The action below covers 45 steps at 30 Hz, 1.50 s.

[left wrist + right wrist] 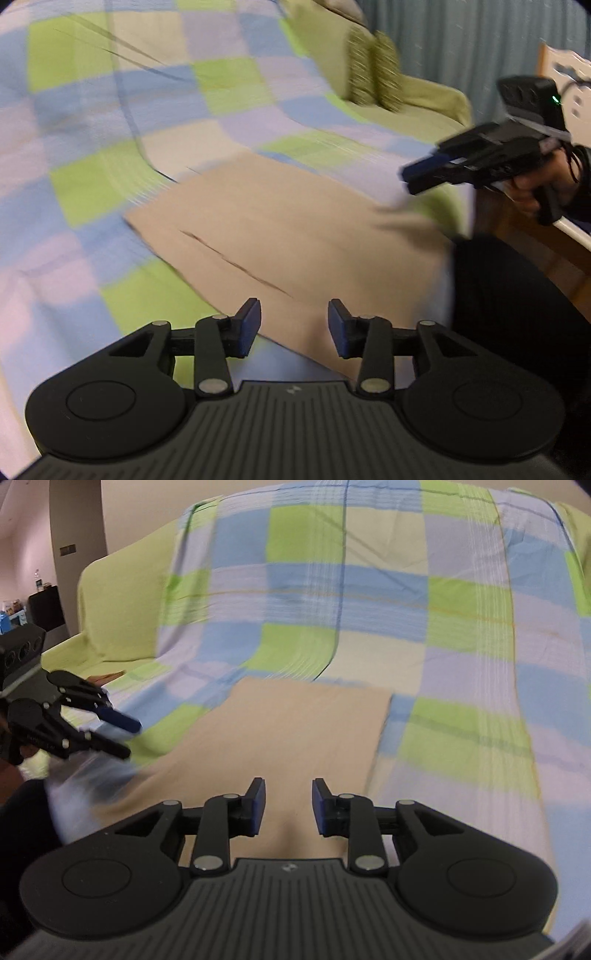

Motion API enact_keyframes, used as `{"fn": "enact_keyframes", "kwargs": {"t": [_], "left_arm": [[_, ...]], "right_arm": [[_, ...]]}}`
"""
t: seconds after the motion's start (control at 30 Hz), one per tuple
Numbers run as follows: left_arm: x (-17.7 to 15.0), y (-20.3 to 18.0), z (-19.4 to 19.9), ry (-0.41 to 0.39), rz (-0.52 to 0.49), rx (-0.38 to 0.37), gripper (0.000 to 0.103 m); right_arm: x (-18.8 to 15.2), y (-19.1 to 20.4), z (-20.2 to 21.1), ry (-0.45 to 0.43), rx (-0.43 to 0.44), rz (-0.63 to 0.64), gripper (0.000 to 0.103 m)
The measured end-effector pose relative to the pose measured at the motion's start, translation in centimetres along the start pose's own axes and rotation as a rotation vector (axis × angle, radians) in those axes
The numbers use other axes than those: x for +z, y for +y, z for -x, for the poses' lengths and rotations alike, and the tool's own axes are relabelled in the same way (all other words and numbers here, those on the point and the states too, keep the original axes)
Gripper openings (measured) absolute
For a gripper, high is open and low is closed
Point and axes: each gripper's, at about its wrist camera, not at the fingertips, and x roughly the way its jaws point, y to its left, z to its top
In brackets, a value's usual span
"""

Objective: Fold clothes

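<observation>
A tan folded garment [295, 229] lies flat on the checked blanket [110, 129] over the sofa seat; in the right wrist view the garment [295, 738] stretches ahead of the fingers. My left gripper [294, 326] hovers over its near edge, jaws apart, nothing between them. My right gripper [288, 805] also stands open above the cloth with an empty gap. From the left wrist camera the right gripper [417, 177] appears at the right, held by a hand. From the right wrist camera the left gripper [127, 734] shows at the left, jaws apart.
The checked blanket [369, 590] drapes over a green sofa [118, 602] and its backrest. Two striped cushions [373, 74] sit at the sofa's far end. A dark-clothed leg [517, 314] is at the right, with wooden furniture [569, 85] behind. Both views are motion-blurred.
</observation>
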Motion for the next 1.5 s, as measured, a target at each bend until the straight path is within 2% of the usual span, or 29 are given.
{"fn": "enact_keyframes", "kwargs": {"t": [0.07,0.1,0.23,0.33,0.53,0.57,0.6,0.63,0.67,0.83,0.97,1.03,1.07,1.1,1.2,1.3,1.33,1.37,1.4,1.47,1.5], "left_arm": [[-1.4,-1.8,-1.0,0.116,-0.088,0.055,0.046],[-2.1,-2.5,-0.9,0.13,-0.13,0.089,0.046],[-3.3,-3.7,1.4,0.051,-0.118,0.125,0.047],[-3.7,-5.9,1.6,0.01,-0.261,0.19,0.047],[-3.3,-9.4,-1.1,-0.014,-0.456,0.286,0.047],[-3.5,-9.9,-1.6,-0.006,-0.489,0.31,0.044],[-3.6,-10.2,-2.1,0.006,-0.533,0.338,0.022],[-3.6,-10.4,-2.7,0.02,-0.574,0.362,0.008],[-3.5,-10.5,-2.9,0.021,-0.591,0.377,0.004],[-3.0,-10.3,-2.7,-0.015,-0.615,0.419,0.004],[-3.7,-10.8,-3.0,-0.004,-0.69,0.44,0.013],[-4.3,-11.3,-3.3,0.006,-0.732,0.455,0.026],[-4.5,-11.7,-3.3,0.005,-0.748,0.465,0.041],[-4.7,-12.0,-3.2,-0.004,-0.759,0.471,0.049],[-4.9,-12.7,-3.2,-0.019,-0.779,0.455,0.049],[-5.1,-13.1,-4.1,-0.001,-0.832,0.443,0.048],[-5.0,-13.2,-4.4,0.015,-0.846,0.438,0.047],[-4.9,-13.1,-4.5,0.032,-0.848,0.428,0.033],[-4.8,-13.0,-4.6,0.062,-0.841,0.417,0.003],[-4.5,-12.9,-4.3,0.107,-0.826,0.393,0.002],[-4.3,-12.8,-4.0,0.111,-0.814,0.382,0.0]], "right_arm": [[-1.5,1.9,0.1,0.043,-0.004,0.025,0.025],[-2.1,2.8,0.1,0.069,-0.014,0.053,0.026],[-4.1,5.6,1.1,0.13,-0.07,0.197,0.026],[-5.2,7.0,1.8,0.154,-0.146,0.329,0.026],[-5.9,8.2,1.6,0.167,-0.222,0.466,0.026],[-6.0,8.3,1.4,0.17,-0.238,0.493,0.026],[-6.0,8.4,1.2,0.172,-0.249,0.517,0.026],[-6.2,8.6,0.8,0.179,-0.263,0.552,0.026],[-6.6,8.9,0.4,0.195,-0.284,0.618,0.026],[-8.4,10.1,-1.3,0.229,-0.333,0.842,0.026],[-9.2,10.6,-2.0,0.213,-0.352,0.964,0.025],[-9.8,10.9,-2.3,0.209,-0.359,1.014,0.024],[-10.0,10.9,-2.3,0.207,-0.36,1.022,0.024],[-10.1,10.9,-2.3,0.202,-0.361,1.026,0.024],[-10.5,10.8,-2.3,0.186,-0.365,1.032,0.024],[-10.6,10.8,-2.4,0.176,-0.36,1.045,0.023],[-10.7,10.8,-2.5,0.177,-0.358,1.054,0.022],[-10.8,10.8,-2.5,0.175,-0.358,1.061,0.021],[-10.9,10.7,-2.5,0.171,-0.359,1.072,0.018],[-10.8,10.5,-2.2,0.169,-0.357,1.061,0.001],[-10.5,10.4,-2.0,0.169,-0.354,1.046,0.0]]}}
